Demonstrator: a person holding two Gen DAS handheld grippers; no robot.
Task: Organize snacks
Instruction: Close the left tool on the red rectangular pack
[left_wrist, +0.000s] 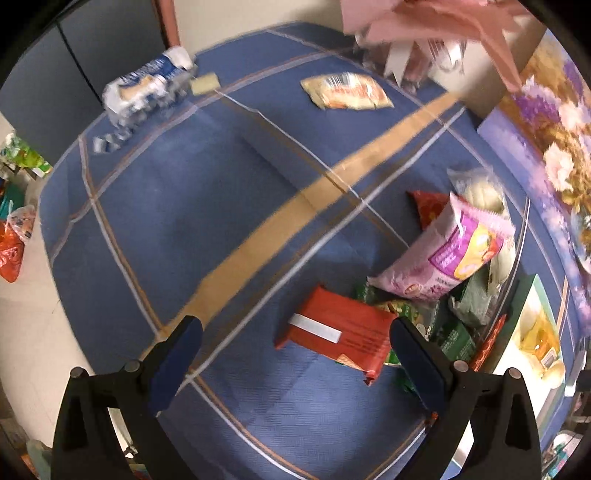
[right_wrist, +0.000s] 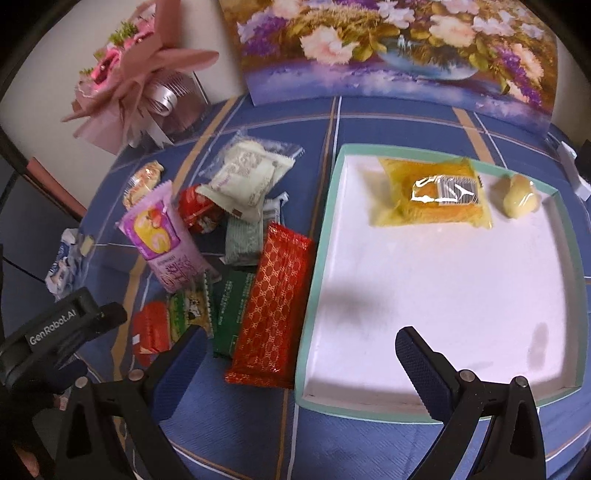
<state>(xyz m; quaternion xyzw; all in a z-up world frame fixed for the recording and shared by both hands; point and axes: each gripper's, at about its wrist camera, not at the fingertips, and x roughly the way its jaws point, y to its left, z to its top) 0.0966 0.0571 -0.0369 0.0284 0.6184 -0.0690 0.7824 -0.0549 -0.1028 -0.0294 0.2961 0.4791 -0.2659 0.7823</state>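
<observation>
Table: covered by a blue cloth (right_wrist: 388, 122) with pale and tan crossing stripes.

Left gripper (left_wrist: 295, 334): jaws spread wide, holding nothing; it hangs above the cloth, with a small red packet (left_wrist: 334, 332) lying flat between the two fingertips in the left wrist view. A white strip runs across that packet's top.

Right gripper (right_wrist: 301, 345): jaws spread wide, empty; its left finger sits over the snack pile, its right finger over the tray.

Tray (right_wrist: 321, 258): shallow, white floor, pale green rim, on the right part of the cloth. Contents: one yellow-wrapped cake (right_wrist: 436, 192) near the far edge, and a small pale yellow piece (right_wrist: 519, 199) just beside it toward the far right corner.

Snack pile, left of the tray, on the cloth:
- long red packet with gold pattern (right_wrist: 273, 310), lying alongside the tray's left rim;
- dark green packet (right_wrist: 231, 306), partly under the red one;
- pink and purple bag (right_wrist: 162, 240), tilted on top of the others;
- pale cream packets in clear wrap (right_wrist: 243, 177), at the far side;
- small red and white wrapped sweet (right_wrist: 199, 214), between the pink bag and the cream packets.

Apart from the pile, seen from the left wrist: an orange and white packet (left_wrist: 345, 90) and a blue and white packet (left_wrist: 147, 86) near the far edge of the cloth.

Background: a flower painting (right_wrist: 399, 48) propped behind the tray; a pink wrapped bouquet (right_wrist: 129, 74) at the far left corner.
</observation>
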